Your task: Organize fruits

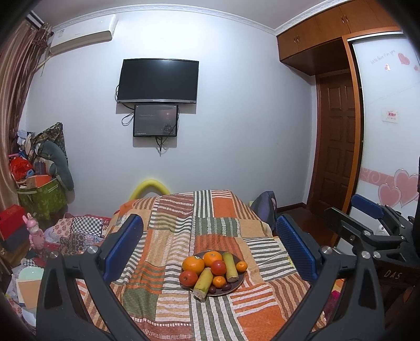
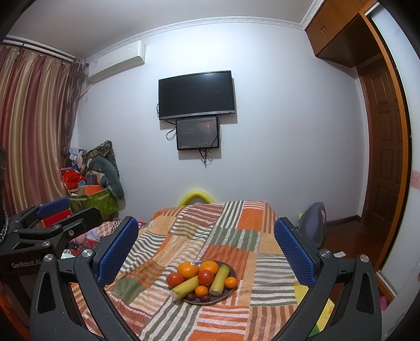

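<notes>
Here, the left gripper [image 1: 210,233] and the right gripper [image 2: 206,233] are held wide apart and empty above the cloth [image 1: 168,262]. The fruits [image 1: 210,270] are piled on a plate [image 1: 240,282] between the fingers, well ahead.

A home bedroom: patchwork bedspread [image 1: 210,217], wall television [image 1: 157,81], curtains [image 2: 34,126], built-in wardrobe [image 1: 328,23].
</notes>
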